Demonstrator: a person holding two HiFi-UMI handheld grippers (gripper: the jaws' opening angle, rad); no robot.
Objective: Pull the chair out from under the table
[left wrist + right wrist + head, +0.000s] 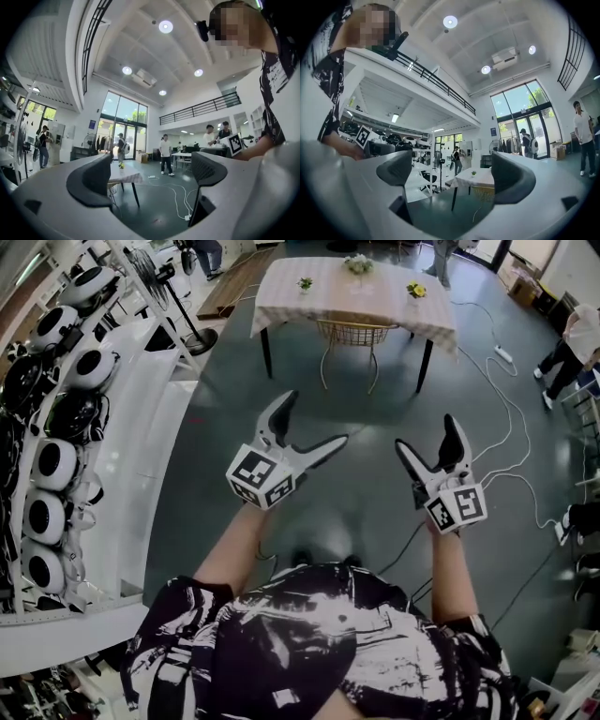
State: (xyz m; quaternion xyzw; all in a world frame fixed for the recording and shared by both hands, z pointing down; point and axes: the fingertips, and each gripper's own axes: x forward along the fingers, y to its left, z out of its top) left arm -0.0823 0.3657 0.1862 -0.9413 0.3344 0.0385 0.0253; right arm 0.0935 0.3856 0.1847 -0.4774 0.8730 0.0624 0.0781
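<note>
My left tool (314,418) and right tool (427,432) gape wide, empty; open floor (366,512) reaches the chair (354,334) tucked under the bench (281,296).

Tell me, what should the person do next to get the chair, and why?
Probably step toward the table. The chair sits tucked under it, far across the floor, while the left tool and right tool are open, empty and well short of it.

Floor (375,484): dark grey-green, glossy, with a white cable (507,409) trailing across it. Left side: white shelf (131,484) holding round white-and-black units (56,460), with a pedestal fan (178,307) beside it. Walls (96,101): white. Far end: tall windows (124,110). Upper level: balcony railing (197,111). Ceiling (140,42): round lights (165,26), lit.
</note>
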